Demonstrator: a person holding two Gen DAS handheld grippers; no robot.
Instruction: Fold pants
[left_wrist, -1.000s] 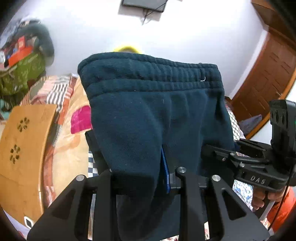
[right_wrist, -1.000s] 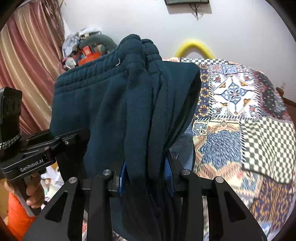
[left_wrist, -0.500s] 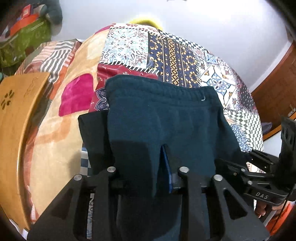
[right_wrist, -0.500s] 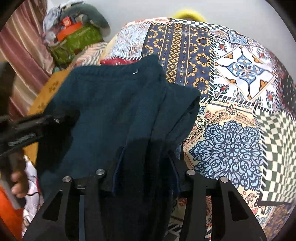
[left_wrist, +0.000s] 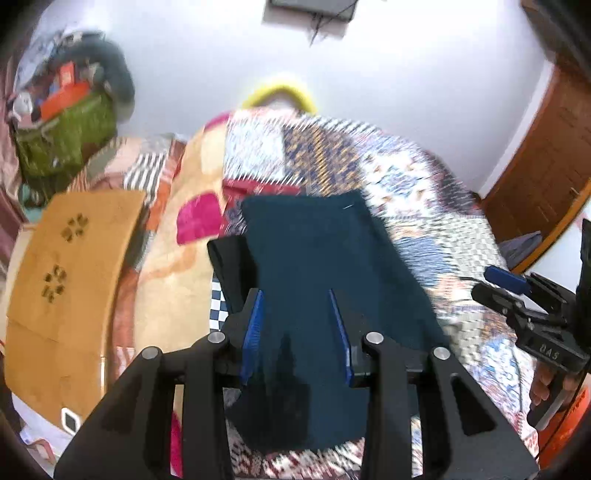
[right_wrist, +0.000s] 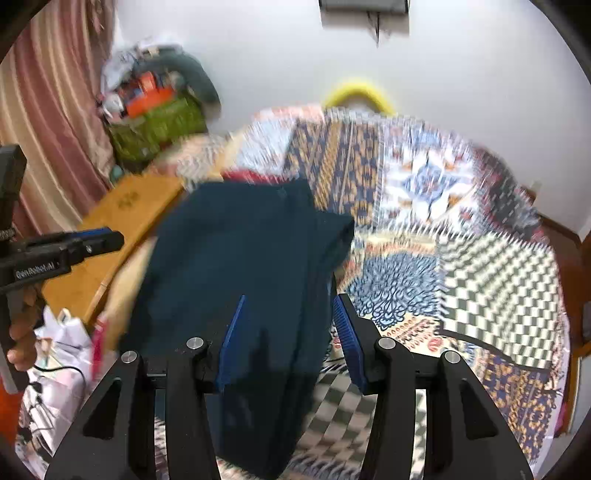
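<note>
The dark navy pants (left_wrist: 317, 258) lie folded on the patterned bedspread (left_wrist: 436, 206), waistband at the far end. My left gripper (left_wrist: 295, 325) is open, its blue pads apart just above the near end of the pants. In the right wrist view the pants (right_wrist: 236, 266) lie the same way and my right gripper (right_wrist: 288, 332) is open over their near right edge. Each gripper shows in the other's view: the right one (left_wrist: 517, 291) at the right, the left one (right_wrist: 74, 245) at the left. The frames are motion-blurred.
A wooden lap table (left_wrist: 70, 266) stands at the bed's left side. A heap of bags and clothes (left_wrist: 70, 122) sits in the far left corner. A yellow curved object (left_wrist: 280, 92) is behind the bed. A wooden door (left_wrist: 546, 155) is at the right.
Both grippers lowered the raised, folded pants onto the bed and then opened, letting go of them. The pants now lie flat.
</note>
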